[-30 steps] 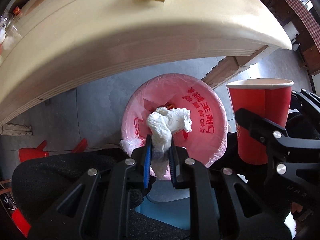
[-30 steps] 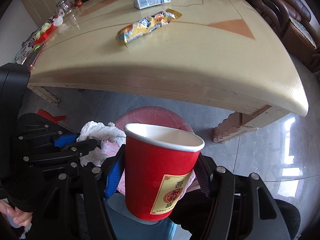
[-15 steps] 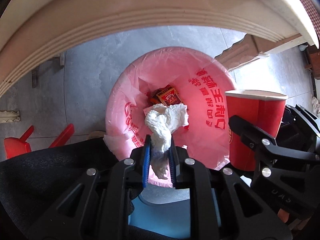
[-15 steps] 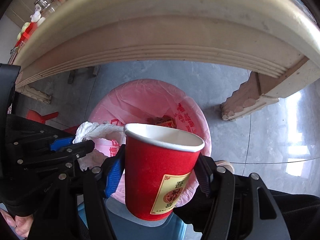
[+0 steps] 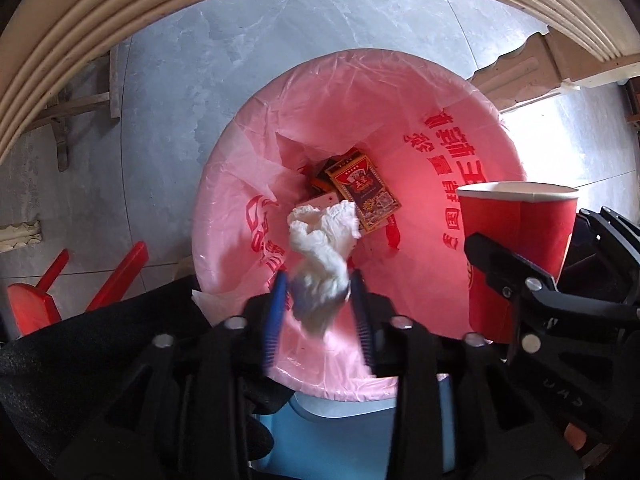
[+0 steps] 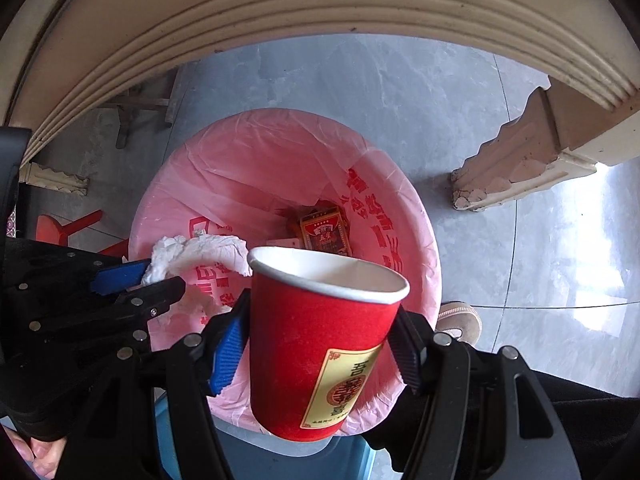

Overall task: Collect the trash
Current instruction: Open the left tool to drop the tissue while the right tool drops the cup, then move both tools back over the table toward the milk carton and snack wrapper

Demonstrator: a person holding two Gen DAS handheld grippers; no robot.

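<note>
Left wrist view is showing the left gripper (image 5: 318, 304) over the pink-lined bin (image 5: 472, 92), its jaws having just been opening, pads parting from the crumpled tissue (image 5: 322, 252) hanging between them. To the right, the right gripper (image 6: 320, 346) is clamping an upright red paper cup (image 6: 316, 344) above the bin's near rim; a red carton (image 5: 362, 190) is lying inside

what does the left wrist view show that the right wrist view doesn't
Only the left wrist view shows the left claw head on, its jaws just opened, with the crumpled white tissue between them. Only the right wrist view shows the red paper cup's yellow label, its white inside and a beige shoe. Both show the pink-bagged bin and the red packet inside it.
</note>
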